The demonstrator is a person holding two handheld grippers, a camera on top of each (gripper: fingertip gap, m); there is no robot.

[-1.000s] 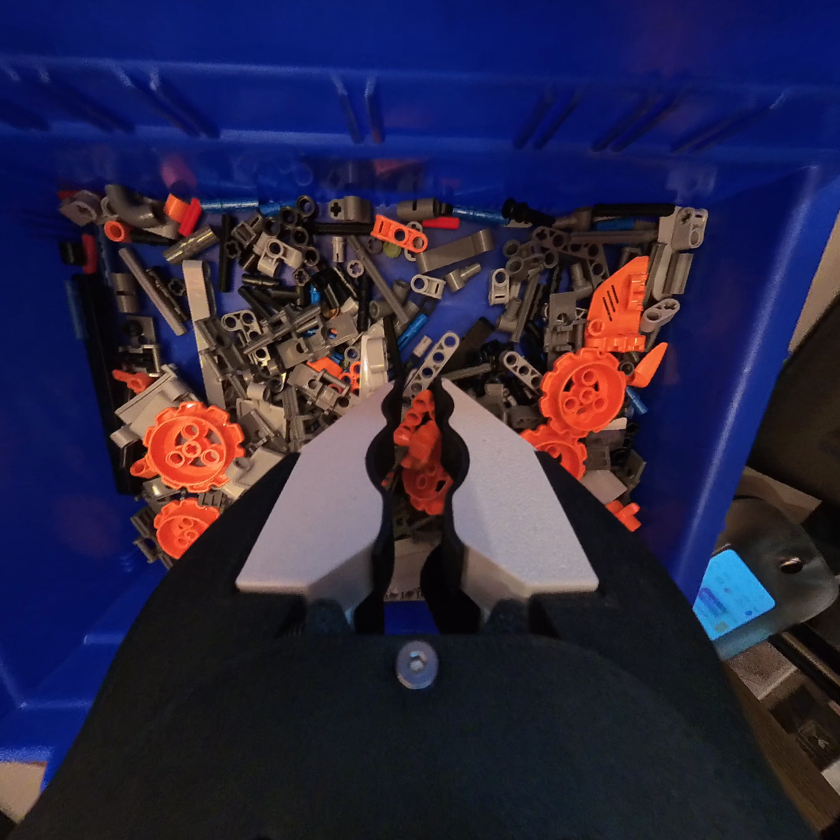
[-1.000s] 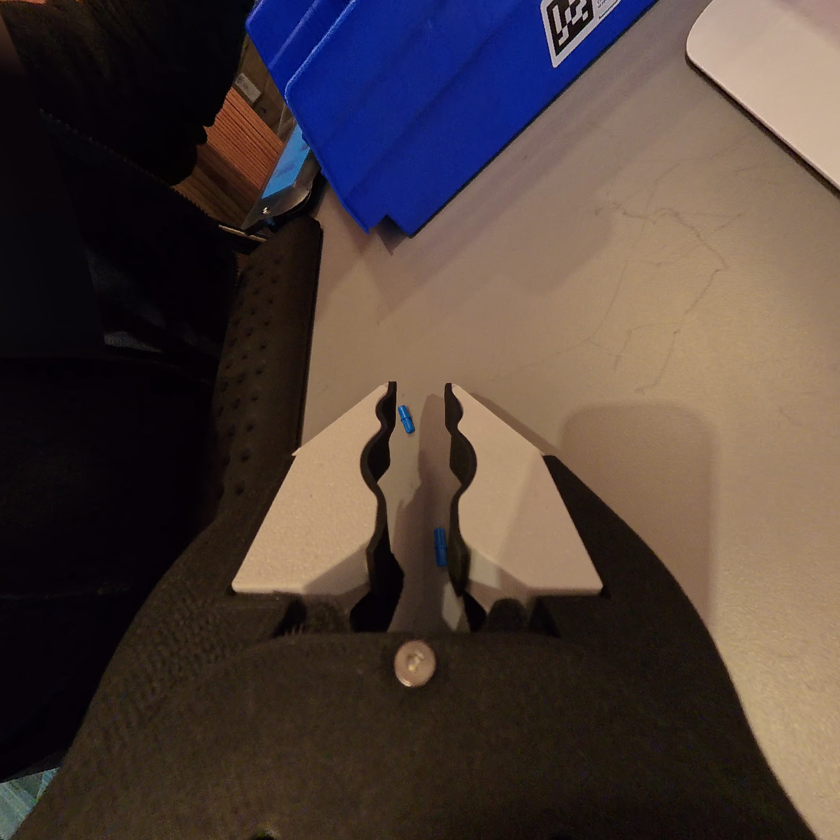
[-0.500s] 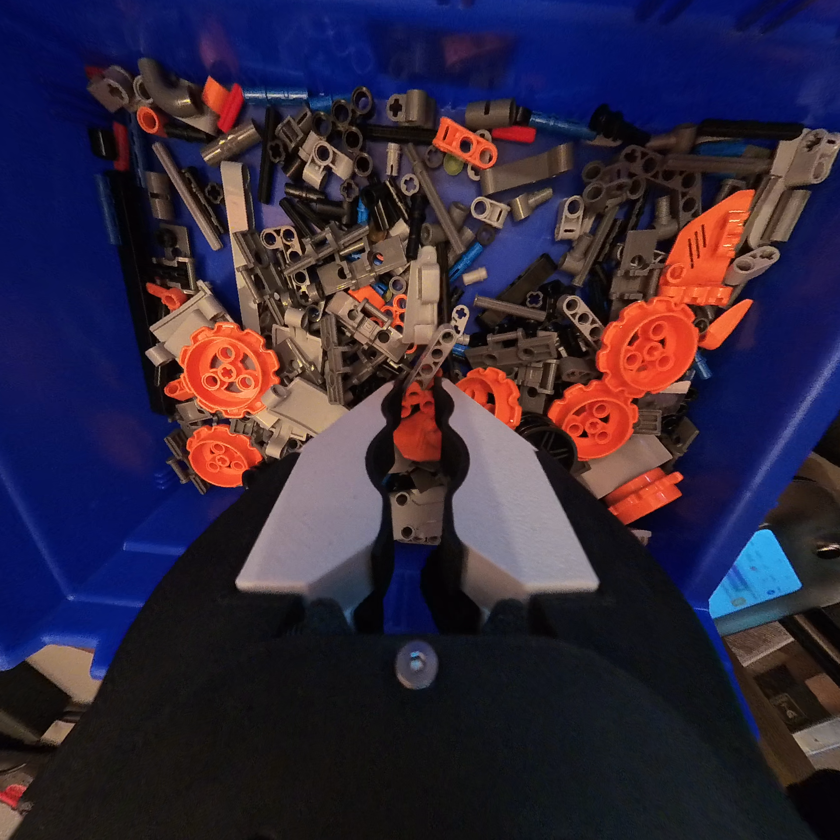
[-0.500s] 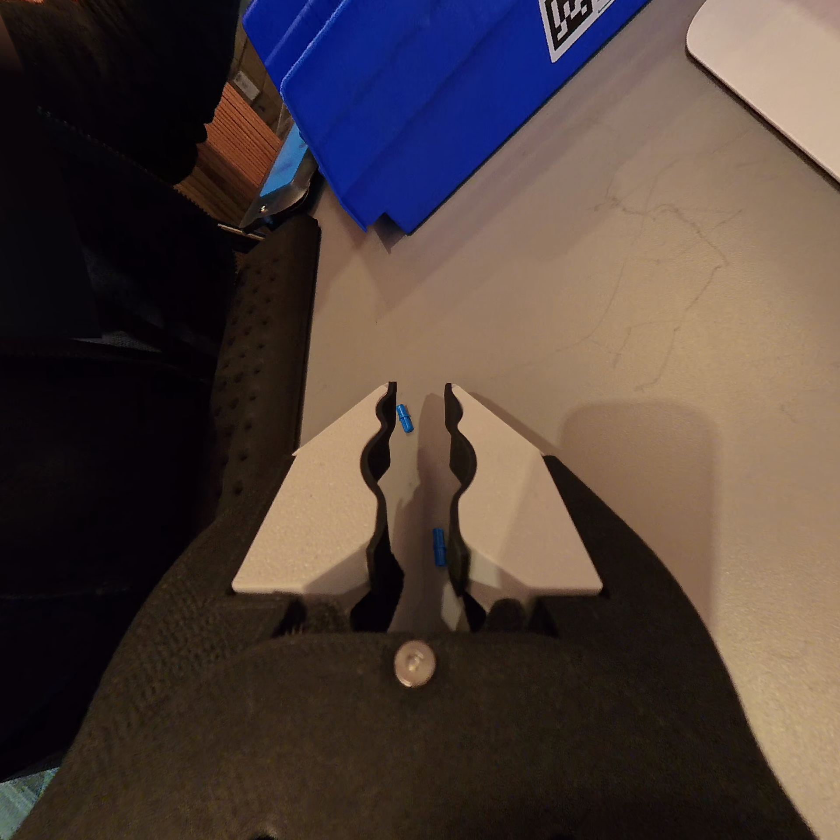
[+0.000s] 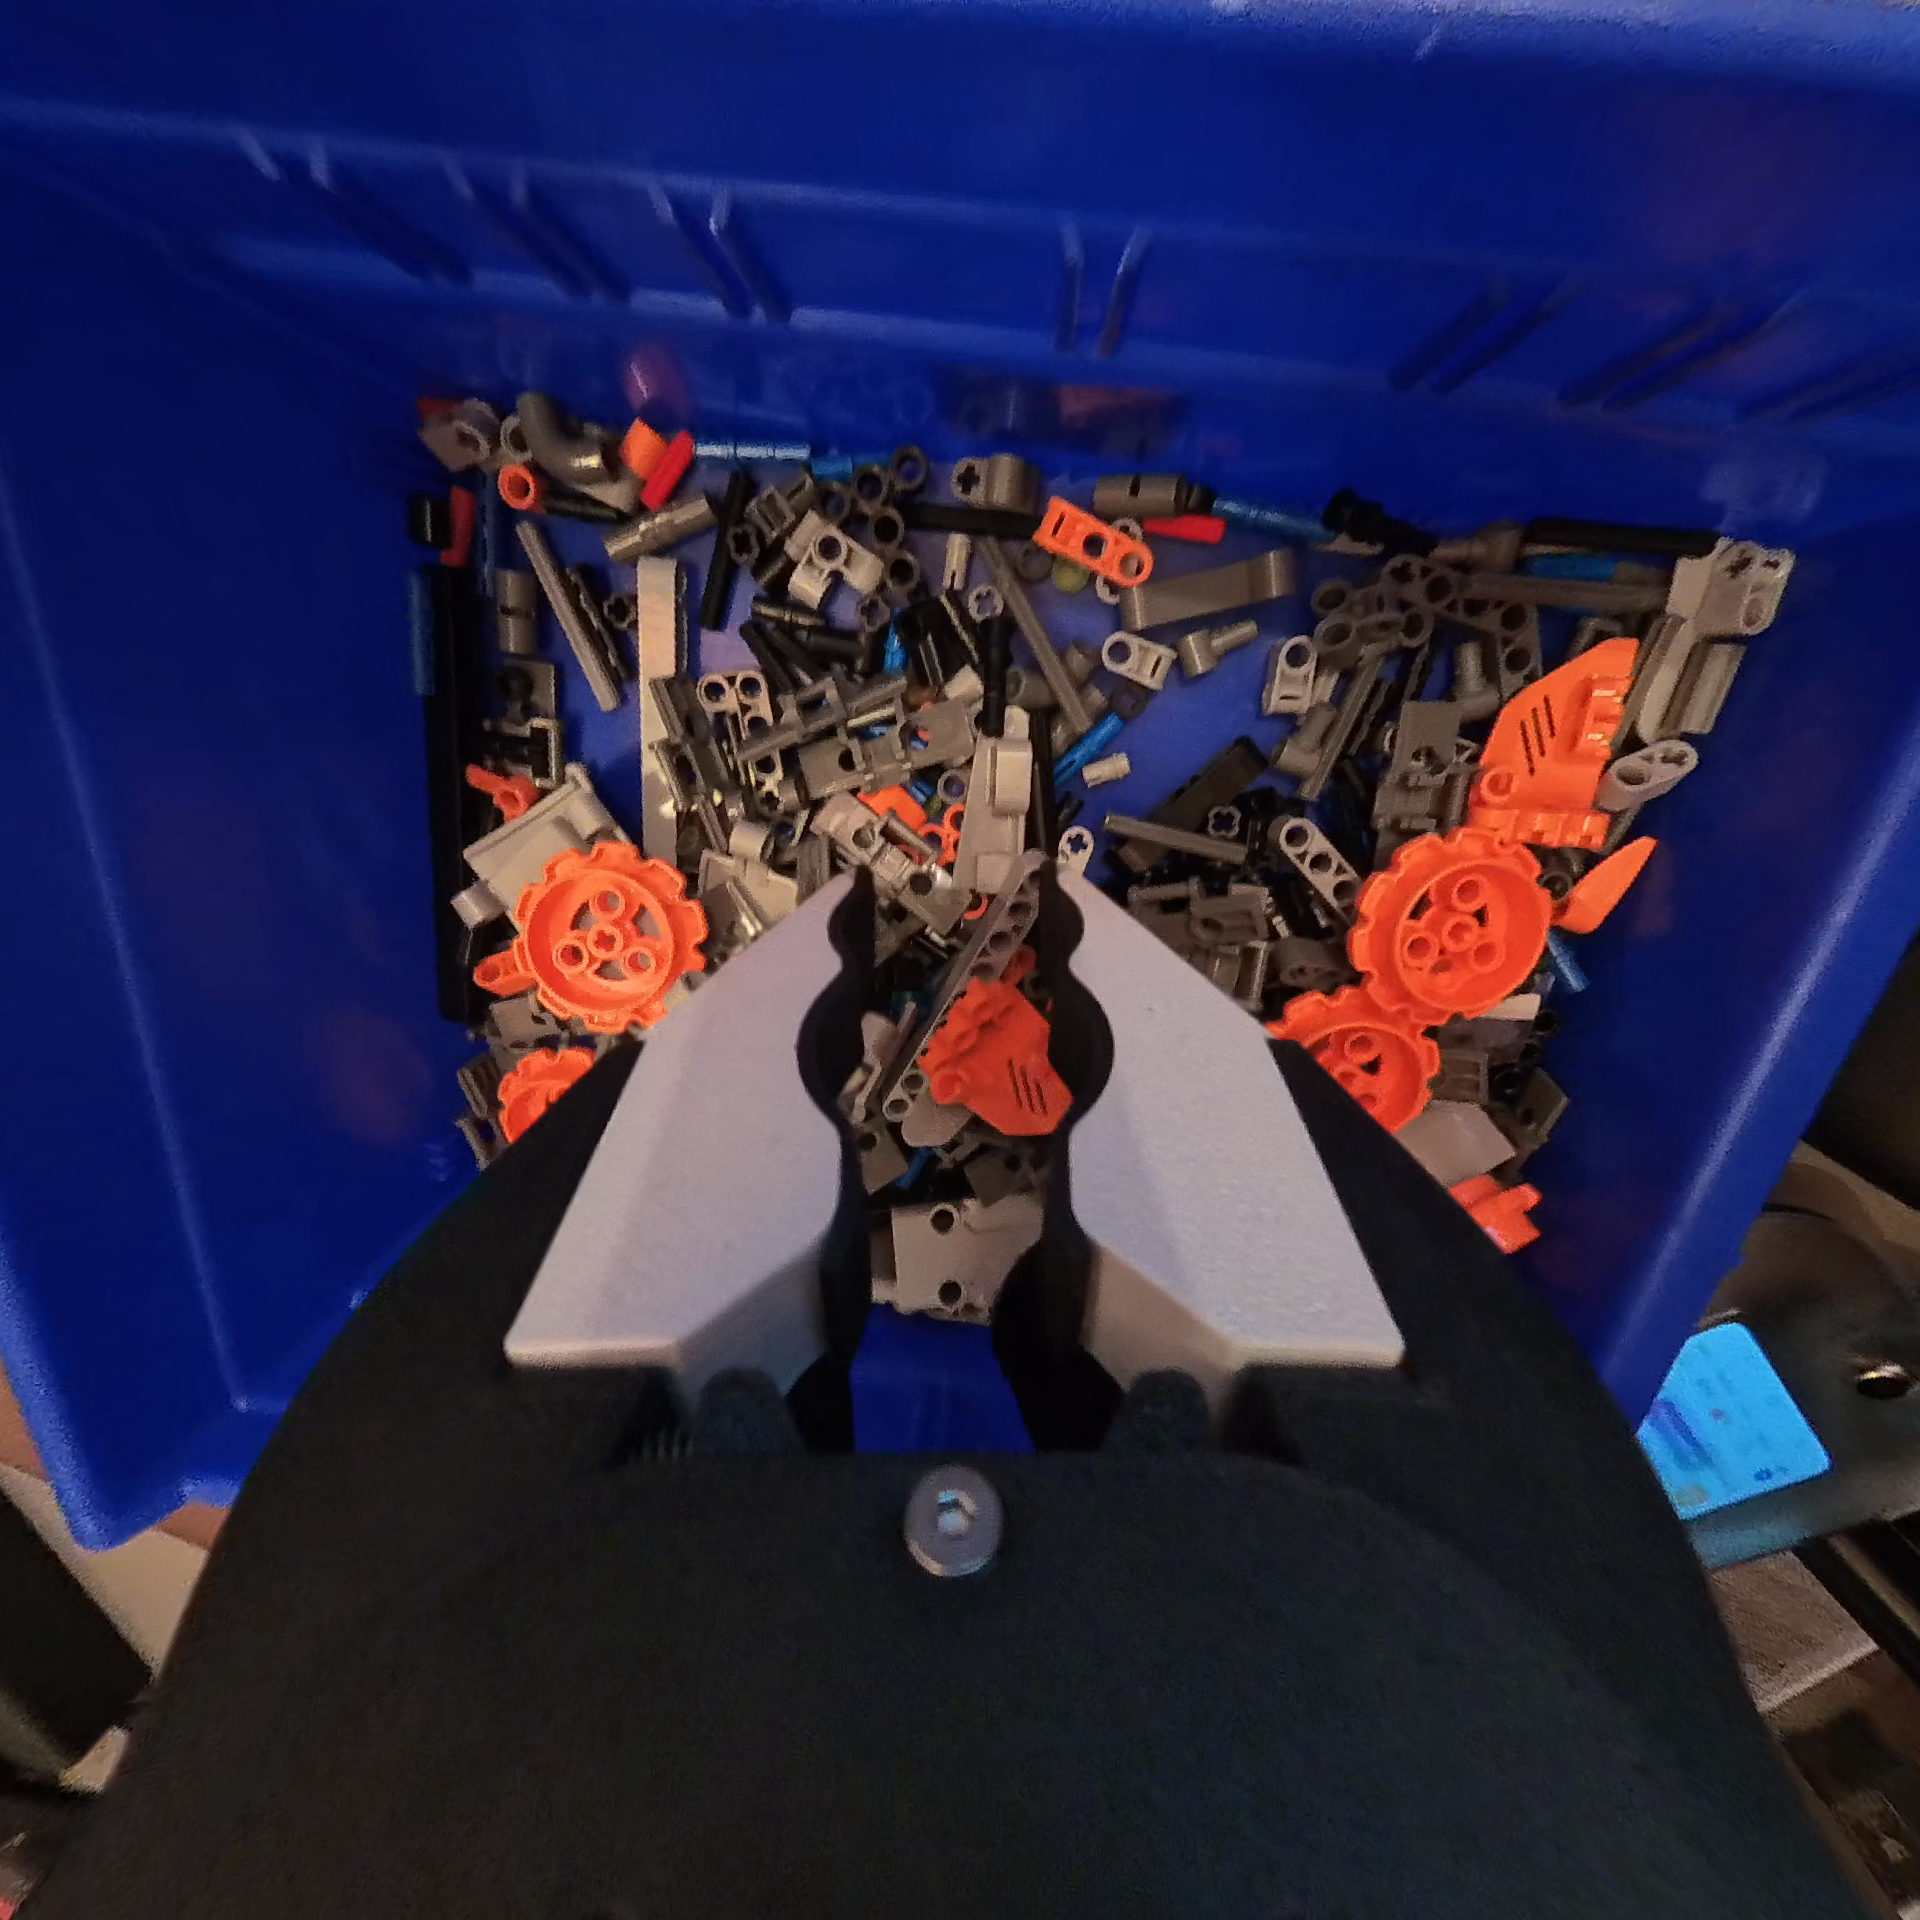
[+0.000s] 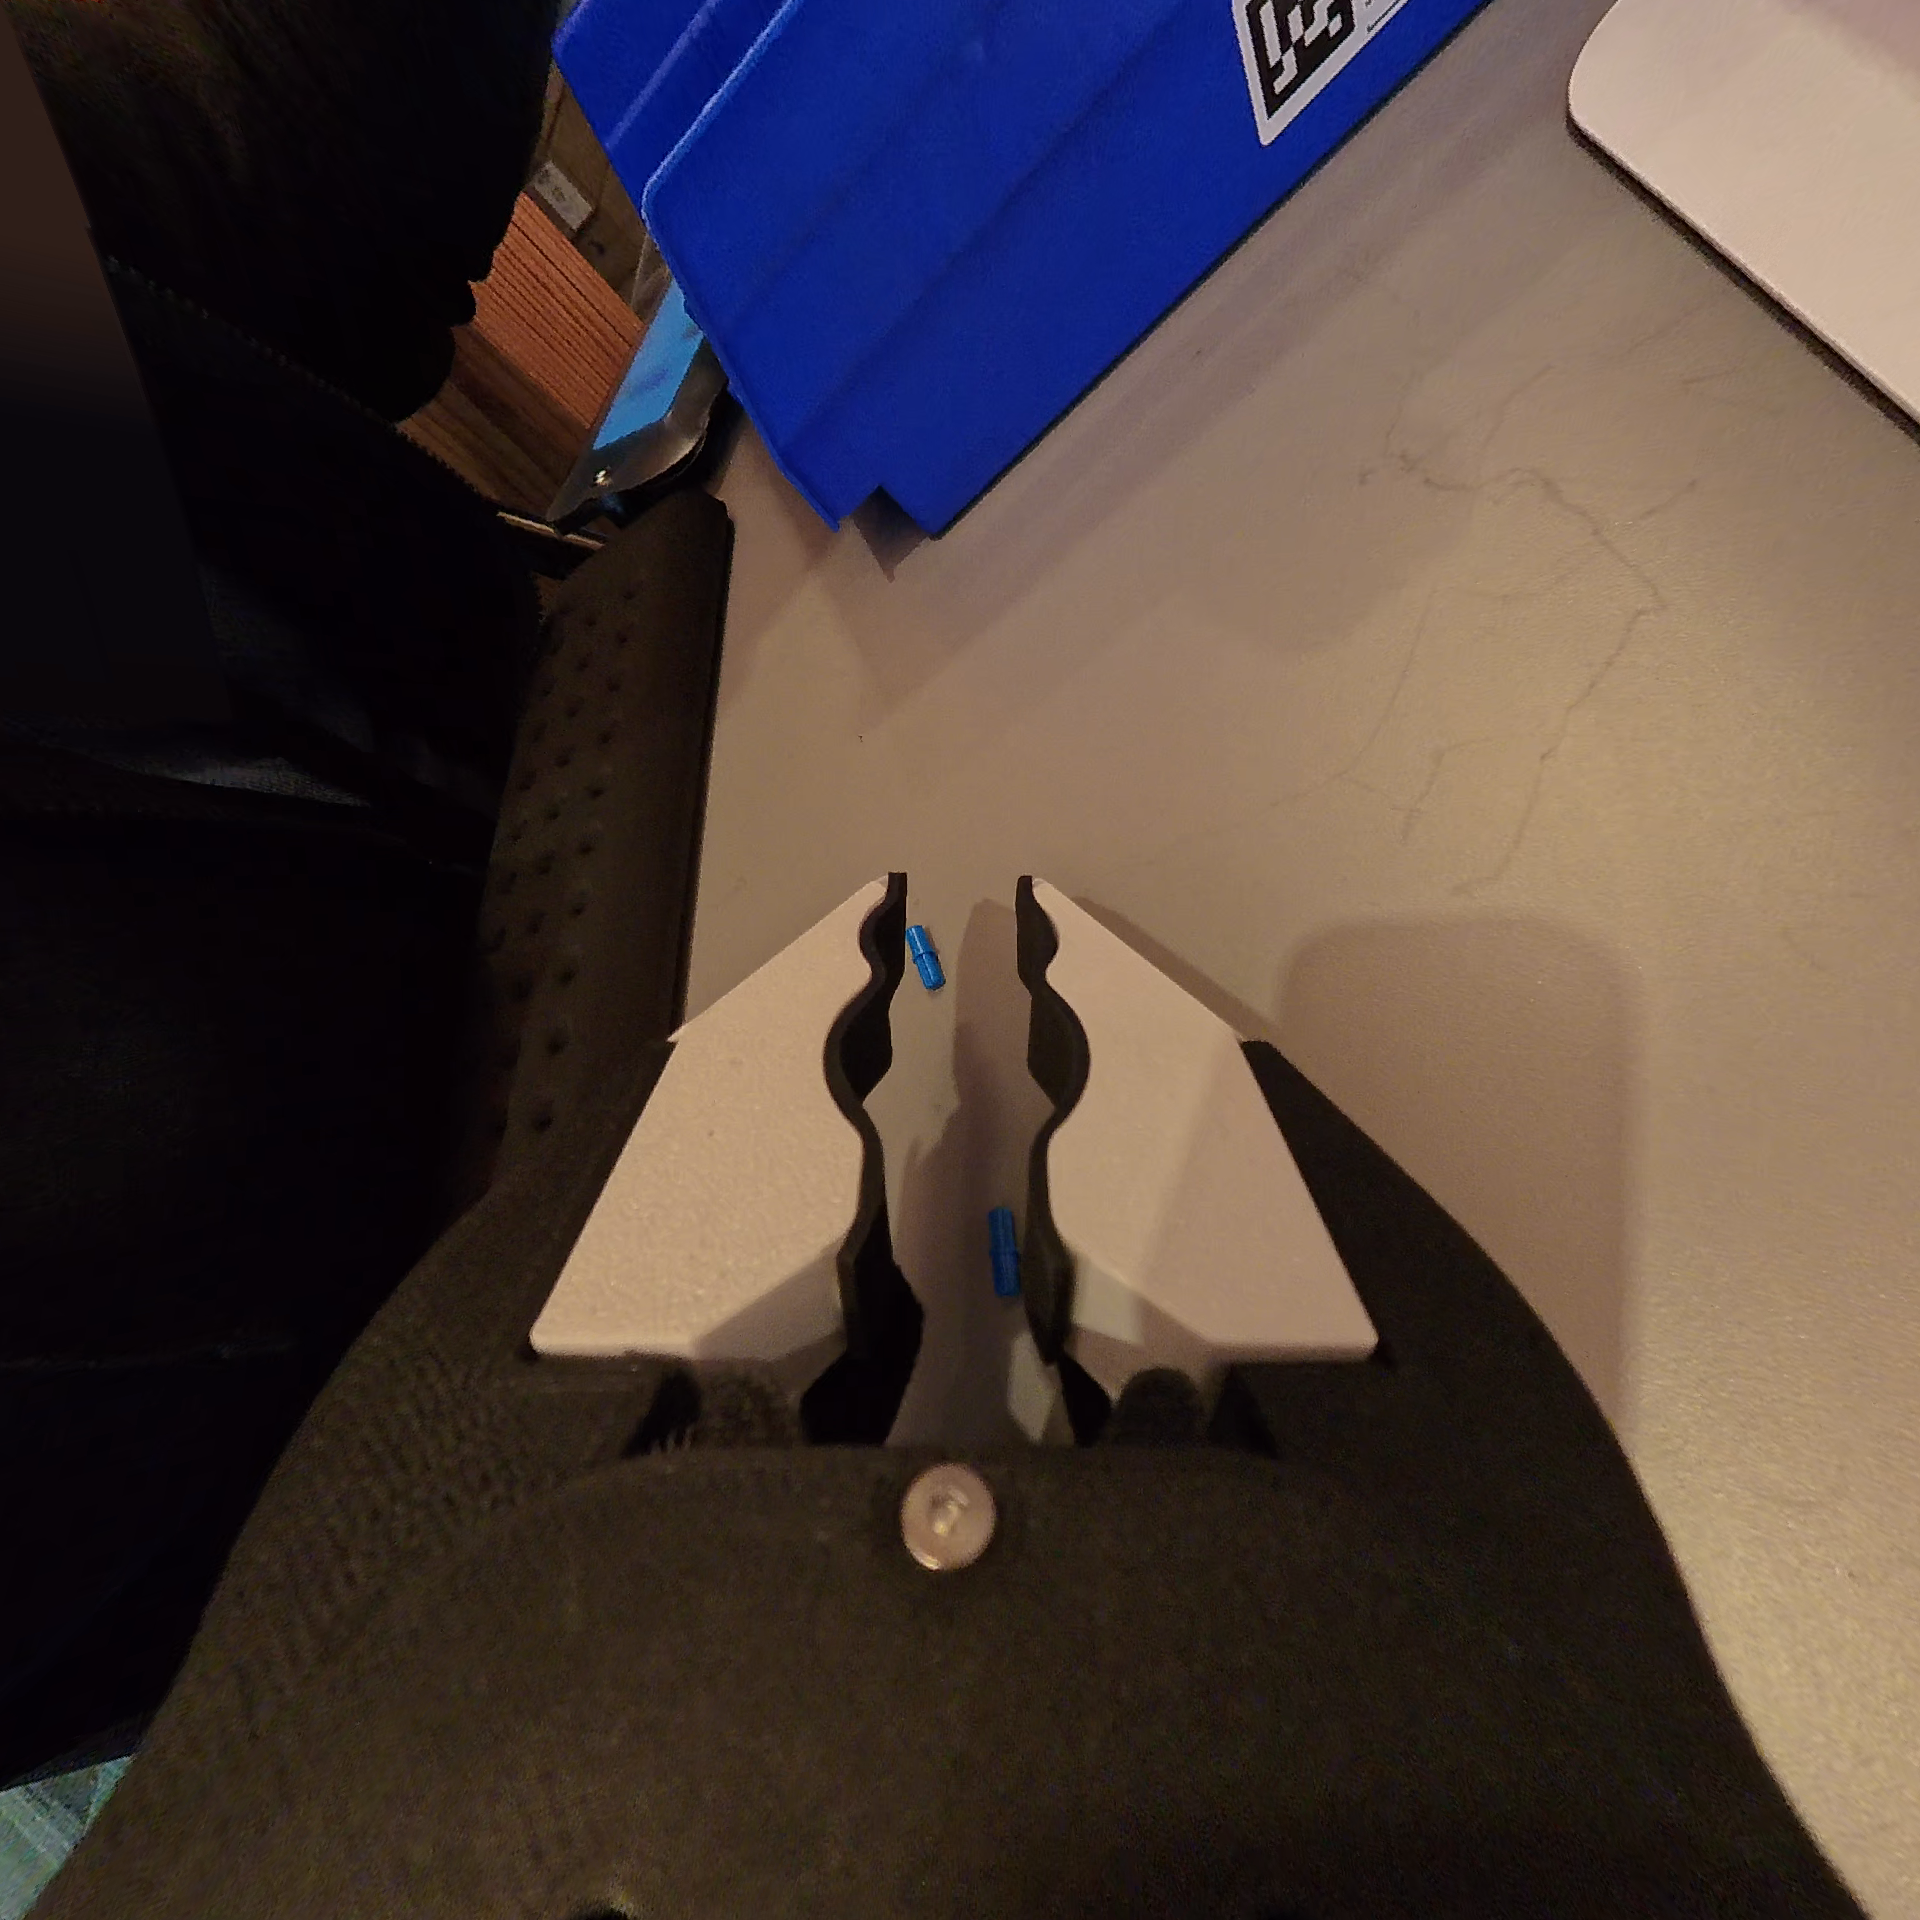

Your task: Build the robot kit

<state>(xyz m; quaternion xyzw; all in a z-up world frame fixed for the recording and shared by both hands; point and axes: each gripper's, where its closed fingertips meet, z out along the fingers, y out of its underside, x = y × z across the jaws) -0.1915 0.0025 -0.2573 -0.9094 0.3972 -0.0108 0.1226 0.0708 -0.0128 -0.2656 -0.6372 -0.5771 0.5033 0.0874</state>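
Observation:
My left gripper [image 5: 951,873] is open over a blue bin [image 5: 260,727] full of small grey, black and orange building parts. An orange ribbed part [image 5: 992,1065] and a dark grey holed beam [image 5: 977,956] lie between its jaws on the pile; I cannot tell if the jaws touch them. Orange toothed wheels lie to the left [image 5: 597,935] and right [image 5: 1455,930]. My right gripper [image 6: 961,883] is open and empty, low over a beige table [image 6: 1351,727]. Two small blue pins lie on the table between its fingers, one near the tips [image 6: 923,956] and one farther back [image 6: 1003,1252].
In the right wrist view, the blue bin [image 6: 935,260] with a white code sticker stands ahead at the table's left edge. A white board [image 6: 1766,156] lies at the far right. A black dotted pad [image 6: 603,831] and dark cloth are on the left. Tip to tip, the grippers are about 25 centimeters apart.
My left gripper's jaws have opened wider and it has drawn back from the pile after dipping closer. The orange part now lies farther back between them. The right gripper has not moved.

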